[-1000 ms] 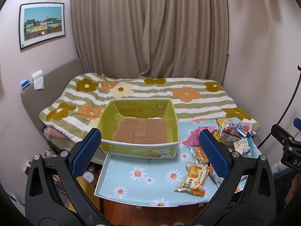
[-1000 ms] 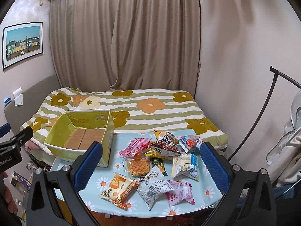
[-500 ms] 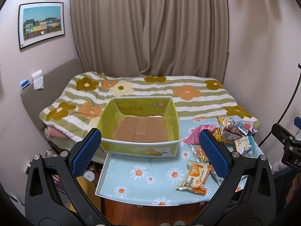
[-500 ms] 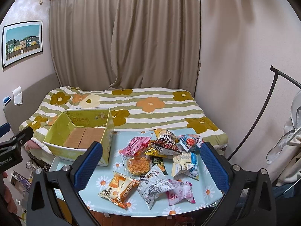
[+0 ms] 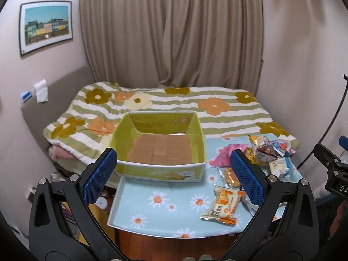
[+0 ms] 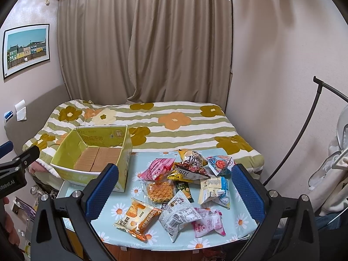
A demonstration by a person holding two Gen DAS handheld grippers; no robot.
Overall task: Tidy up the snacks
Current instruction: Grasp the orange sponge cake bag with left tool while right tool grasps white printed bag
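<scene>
Snacks point(image 6: 184, 193): a loose pile of packets on the right half of the table, beside the box and outside it.
Bed point(image 6: 174, 121): striped flower quilt, directly behind the table, against the curtain point(image 6: 143, 43).
Table point(image 5: 165, 202): light blue top with daisy print; the box sits on its left part and overhangs its far left edge.
Box point(image 5: 161, 145): green and open-topped, brown cardboard floor bare, no packet inside.
Left gripper point(image 5: 174, 174): held above the near table edge, aimed at the box; jaws spread wide, nothing between the blue pads point(image 5: 100, 174).
Right gripper point(image 6: 174, 192): held above the pile; jaws spread wide, holding nothing, the packets showing between its pads point(image 6: 102, 191).
Picture point(image 5: 46, 26): framed row of coloured houses, on the left wall.
Orange bun packet point(image 6: 138, 218): nearest the front edge, left of the pile.
Silver packet point(image 6: 177, 214): just right of the orange one, overlapping a pink-print packet point(image 6: 206, 221).
Waffle point(image 6: 159, 190): in clear wrap, mid-pile, lying flat.
Pink packet point(image 6: 157, 168): at the back left of the pile, closest to the box.
Brown chip bag point(image 6: 192, 165): at the back, propped on others.
Blue-white packet point(image 6: 214, 189): at the right side, tilted.
</scene>
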